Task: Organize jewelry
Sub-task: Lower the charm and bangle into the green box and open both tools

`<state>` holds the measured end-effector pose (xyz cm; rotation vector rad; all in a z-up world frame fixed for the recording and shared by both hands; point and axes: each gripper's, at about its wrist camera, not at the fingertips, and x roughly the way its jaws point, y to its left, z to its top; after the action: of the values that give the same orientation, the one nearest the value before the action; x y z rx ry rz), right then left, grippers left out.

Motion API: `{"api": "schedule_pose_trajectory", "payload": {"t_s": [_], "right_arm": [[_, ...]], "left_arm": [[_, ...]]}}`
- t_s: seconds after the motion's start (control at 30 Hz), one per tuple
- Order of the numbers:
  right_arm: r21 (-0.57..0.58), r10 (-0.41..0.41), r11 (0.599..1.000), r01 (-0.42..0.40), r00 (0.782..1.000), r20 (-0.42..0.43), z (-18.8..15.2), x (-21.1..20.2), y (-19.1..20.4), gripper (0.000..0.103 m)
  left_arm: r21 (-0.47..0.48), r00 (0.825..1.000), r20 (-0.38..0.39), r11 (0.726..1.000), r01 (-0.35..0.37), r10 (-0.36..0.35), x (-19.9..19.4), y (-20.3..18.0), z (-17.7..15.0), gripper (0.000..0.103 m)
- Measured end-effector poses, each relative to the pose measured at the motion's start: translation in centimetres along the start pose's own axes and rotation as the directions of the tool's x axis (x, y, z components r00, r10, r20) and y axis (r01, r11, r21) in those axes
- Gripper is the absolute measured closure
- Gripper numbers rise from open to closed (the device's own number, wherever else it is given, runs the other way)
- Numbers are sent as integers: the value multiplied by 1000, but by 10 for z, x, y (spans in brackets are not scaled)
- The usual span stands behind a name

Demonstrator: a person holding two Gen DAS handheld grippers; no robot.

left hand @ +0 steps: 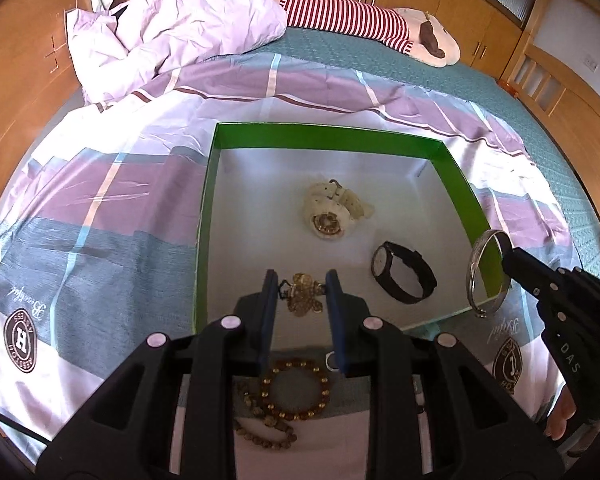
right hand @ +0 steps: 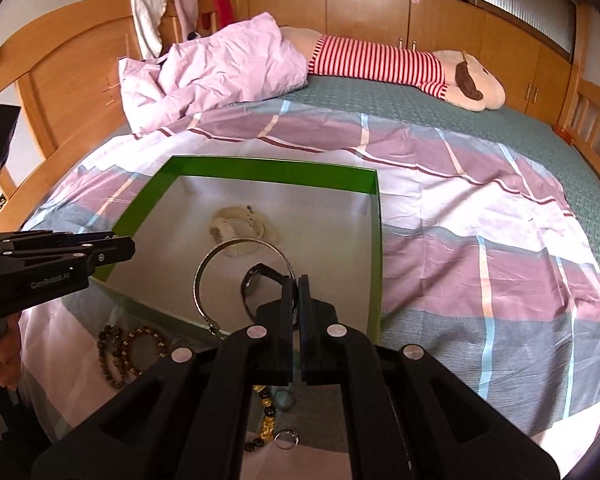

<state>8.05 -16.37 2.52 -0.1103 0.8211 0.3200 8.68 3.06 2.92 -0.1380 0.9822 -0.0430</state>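
Note:
A green box (left hand: 328, 132) with a white floor lies on the bed and holds a white watch (left hand: 330, 212) and a black watch (left hand: 404, 276). My left gripper (left hand: 302, 276) hovers over the box's near edge, its blue pads shut on a gold chain piece (left hand: 302, 300). My right gripper (left hand: 506, 254) is shut on a silver bangle (left hand: 486, 272) above the box's right wall. In the right wrist view the bangle (right hand: 204, 276) arcs from the closed right gripper (right hand: 298, 280) over the box (right hand: 260, 168). The left gripper (right hand: 112, 252) shows at the left edge.
Two beaded bracelets (left hand: 296, 392) lie on the quilt in front of the box, with a dark bead string (right hand: 266, 404) and a ring (right hand: 286, 438) nearby. A pink duvet (left hand: 172, 32) and a striped plush toy (left hand: 348, 20) lie at the bed's far side. Wooden cabinets surround the bed.

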Motion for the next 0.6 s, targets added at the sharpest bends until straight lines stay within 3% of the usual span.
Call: {"api": "schedule_pose_trajectory", "payload": {"t_s": [0.37, 0.43, 0.5, 0.6], "right_arm": [[55, -17, 998, 21, 997, -74, -6, 31, -14, 99], [50, -31, 998, 35, 996, -85, -7, 34, -14, 91], [47, -46, 998, 50, 996, -81, -8, 32, -13, 67], [41, -53, 998, 56, 996, -77, -8, 32, -13, 62]], "left_arm": [[-15, 999, -48, 1000, 9, -10, 30, -1, 2, 78], [-19, 999, -54, 1000, 9, -10, 32, -1, 2, 78], [-29, 998, -60, 999, 14, -16, 33, 1, 2, 70], [-36, 998, -63, 999, 14, -17, 33, 2, 1, 65]]}}
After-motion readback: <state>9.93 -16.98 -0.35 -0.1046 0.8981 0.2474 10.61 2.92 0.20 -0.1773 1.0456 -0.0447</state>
